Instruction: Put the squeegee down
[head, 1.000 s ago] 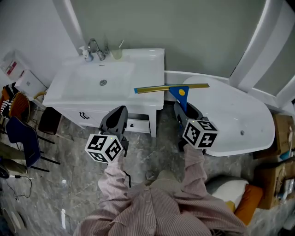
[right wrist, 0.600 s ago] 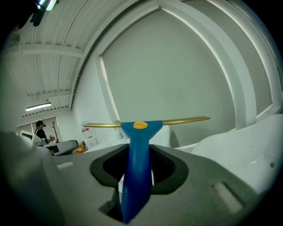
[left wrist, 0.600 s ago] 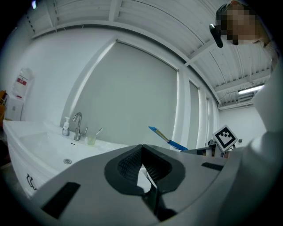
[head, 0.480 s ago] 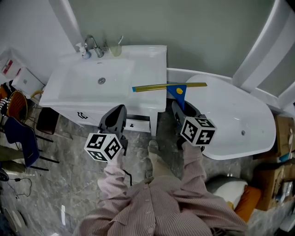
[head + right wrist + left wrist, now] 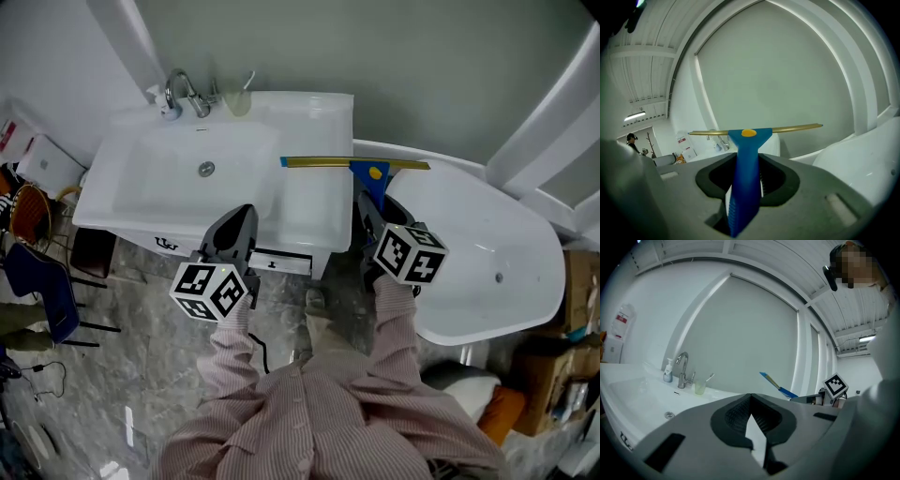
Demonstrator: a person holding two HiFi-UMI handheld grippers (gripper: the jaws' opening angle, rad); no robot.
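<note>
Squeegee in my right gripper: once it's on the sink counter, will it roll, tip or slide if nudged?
The squeegee looks stiff: its long bar runs straight, without sag, while held in the right gripper. It likely won't roll, since bar and handle form a T. On the glossy counter it may slide or pivot easily.

The person wore a long-sleeved shirt with fine pink and white stripes. The left gripper and the right gripper had grey bodies and dark ribbed pads, each carrying a white cube with black square markers.
</note>
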